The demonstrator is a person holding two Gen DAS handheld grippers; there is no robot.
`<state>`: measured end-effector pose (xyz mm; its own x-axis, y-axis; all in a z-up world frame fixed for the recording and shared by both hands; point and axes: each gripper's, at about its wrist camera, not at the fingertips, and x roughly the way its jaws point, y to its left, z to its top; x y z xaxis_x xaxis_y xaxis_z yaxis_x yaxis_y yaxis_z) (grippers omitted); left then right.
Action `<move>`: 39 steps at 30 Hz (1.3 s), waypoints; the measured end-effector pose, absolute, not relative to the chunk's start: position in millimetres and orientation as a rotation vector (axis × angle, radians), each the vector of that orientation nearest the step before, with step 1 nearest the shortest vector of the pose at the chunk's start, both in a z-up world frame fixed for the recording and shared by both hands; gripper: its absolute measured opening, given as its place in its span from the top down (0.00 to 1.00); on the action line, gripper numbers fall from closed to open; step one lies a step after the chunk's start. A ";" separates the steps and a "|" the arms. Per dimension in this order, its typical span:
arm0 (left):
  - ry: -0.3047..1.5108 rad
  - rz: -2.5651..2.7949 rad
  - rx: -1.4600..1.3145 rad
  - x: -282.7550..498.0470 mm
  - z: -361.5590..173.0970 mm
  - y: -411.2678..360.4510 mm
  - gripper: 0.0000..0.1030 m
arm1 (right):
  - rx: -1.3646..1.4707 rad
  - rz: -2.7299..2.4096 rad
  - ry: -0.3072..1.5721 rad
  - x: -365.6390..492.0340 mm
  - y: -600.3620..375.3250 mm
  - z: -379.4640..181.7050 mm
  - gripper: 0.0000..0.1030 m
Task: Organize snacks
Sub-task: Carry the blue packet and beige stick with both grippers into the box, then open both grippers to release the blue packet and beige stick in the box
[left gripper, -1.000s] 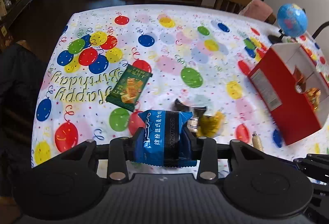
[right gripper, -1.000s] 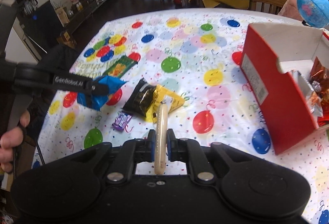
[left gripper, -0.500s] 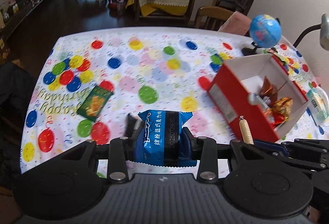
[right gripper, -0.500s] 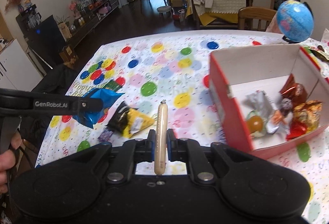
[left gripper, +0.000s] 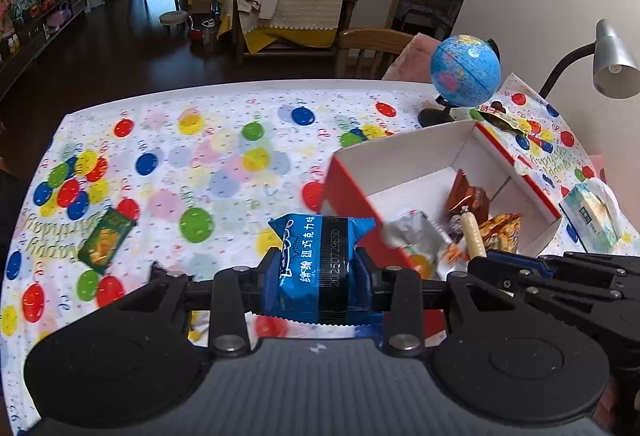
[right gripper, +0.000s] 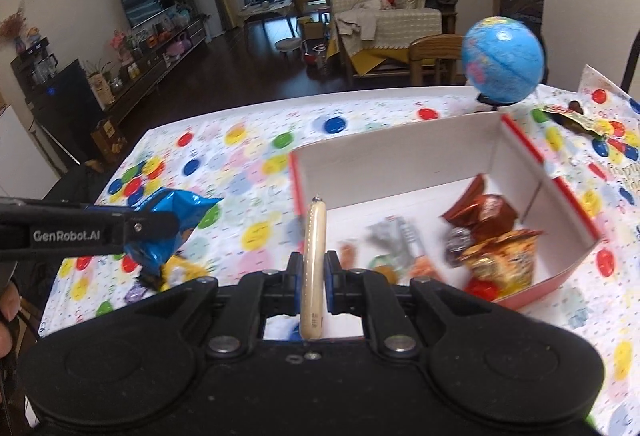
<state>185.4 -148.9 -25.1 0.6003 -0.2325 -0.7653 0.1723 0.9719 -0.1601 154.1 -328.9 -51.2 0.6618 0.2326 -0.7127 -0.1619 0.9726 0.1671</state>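
My left gripper (left gripper: 318, 268) is shut on a blue snack packet (left gripper: 320, 260) and holds it above the table, just left of the red box (left gripper: 348, 220). The packet also shows in the right wrist view (right gripper: 172, 220). My right gripper (right gripper: 314, 272) is shut on a beige sausage stick (right gripper: 314, 264), held upright over the near edge of the red box (right gripper: 392, 156). The stick's tip shows in the left wrist view (left gripper: 472, 232). The white-lined box holds several wrapped snacks (right gripper: 496, 248).
A green snack packet (left gripper: 106, 240) lies on the balloon tablecloth at the left. A yellow and black packet (right gripper: 176, 270) and a small purple one (right gripper: 136, 292) lie below the left gripper. A globe (left gripper: 466, 70), a lamp (left gripper: 612, 64) and a tissue pack (left gripper: 592, 216) stand near the box.
Both grippers have moved right toward the red box with their snacks still held. The right gripper now hangs over the box's near edge.
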 end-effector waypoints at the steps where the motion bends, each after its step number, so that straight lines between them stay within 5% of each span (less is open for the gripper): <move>1: 0.895 -0.235 -0.069 187.2 -24.5 -155.5 0.63 | 0.092 0.219 0.815 156.8 -336.5 -50.5 0.92; 39: 1.049 -0.273 0.167 253.2 -100.8 -320.2 0.63 | 0.076 0.044 0.914 226.3 -473.7 -111.8 0.88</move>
<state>253.2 -320.2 -100.8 0.4692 -0.1423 -0.8715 0.3008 0.9537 0.0062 226.3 -473.7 -111.8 0.6100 0.0704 -0.7893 -0.0059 0.9964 0.0842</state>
